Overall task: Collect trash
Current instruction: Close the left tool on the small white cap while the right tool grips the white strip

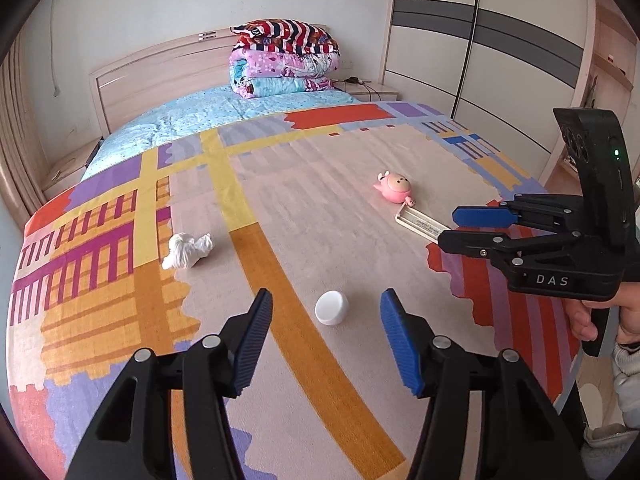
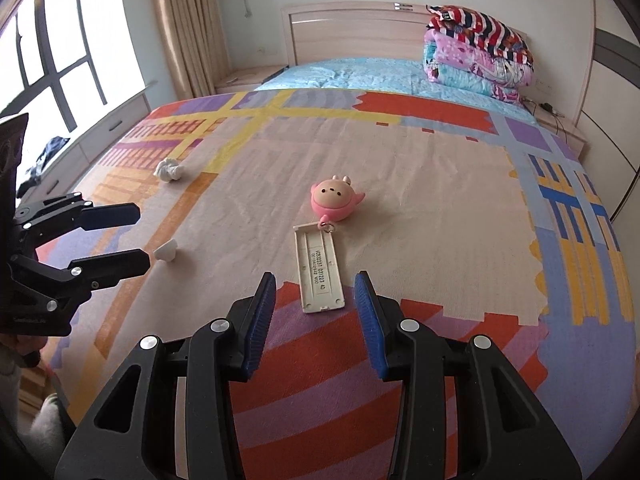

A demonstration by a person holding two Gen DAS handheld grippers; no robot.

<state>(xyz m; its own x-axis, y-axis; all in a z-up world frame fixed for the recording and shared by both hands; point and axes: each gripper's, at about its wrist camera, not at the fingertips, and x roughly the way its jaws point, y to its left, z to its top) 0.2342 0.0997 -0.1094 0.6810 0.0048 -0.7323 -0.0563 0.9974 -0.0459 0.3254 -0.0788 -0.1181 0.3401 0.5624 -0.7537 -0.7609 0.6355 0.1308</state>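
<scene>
A small white cap [image 1: 331, 307] lies on the bedspread between the tips of my open left gripper [image 1: 326, 320], just ahead of them. It also shows in the right wrist view [image 2: 166, 251]. A crumpled white tissue [image 1: 187, 250] lies farther left; it shows in the right wrist view too [image 2: 169, 170]. A white plastic battery cover [image 2: 320, 270] lies just ahead of my open right gripper [image 2: 316, 292], with a pink round toy [image 2: 335, 201] at its far end. Both grippers are empty. The right gripper [image 1: 448, 226] shows at the right edge of the left wrist view.
A colourful patterned bedspread [image 1: 320, 184] covers the bed. Folded quilts [image 1: 285, 60] are stacked by the headboard. A wardrobe [image 1: 480, 40] stands to the right, a window and curtain [image 2: 180, 24] to the left. The left gripper [image 2: 140, 236] shows at left in the right wrist view.
</scene>
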